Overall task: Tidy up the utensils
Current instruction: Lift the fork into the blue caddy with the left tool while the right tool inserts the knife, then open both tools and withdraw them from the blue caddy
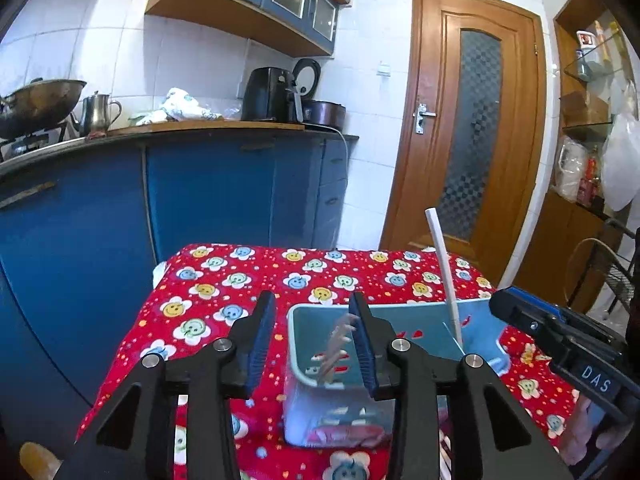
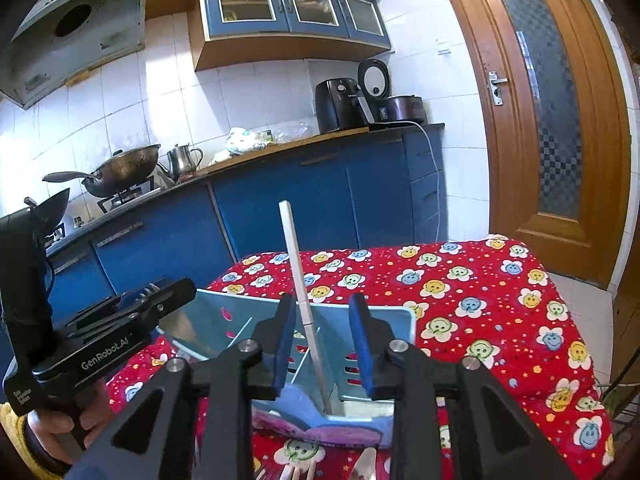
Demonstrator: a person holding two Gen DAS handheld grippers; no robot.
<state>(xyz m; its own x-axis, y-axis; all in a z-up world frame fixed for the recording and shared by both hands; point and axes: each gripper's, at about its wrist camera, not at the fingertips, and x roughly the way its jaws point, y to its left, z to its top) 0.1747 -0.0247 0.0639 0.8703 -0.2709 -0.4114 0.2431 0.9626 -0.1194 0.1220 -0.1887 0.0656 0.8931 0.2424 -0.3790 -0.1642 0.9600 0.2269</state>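
Hovering claws [image 1: 312,312] over basket [image 1: 304,320]

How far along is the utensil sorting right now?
Done: a white-handled utensil and a fork stand in the blue caddy. In hand: nothing; the left tongs and right tongs are both open at the caddy. Left: more cutlery lies on the tablecloth.

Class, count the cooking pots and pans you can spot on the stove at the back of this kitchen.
2: a large wok sits on a burner, and a darker pan stands nearer the camera, partly behind the left gripper. Others may be hidden.
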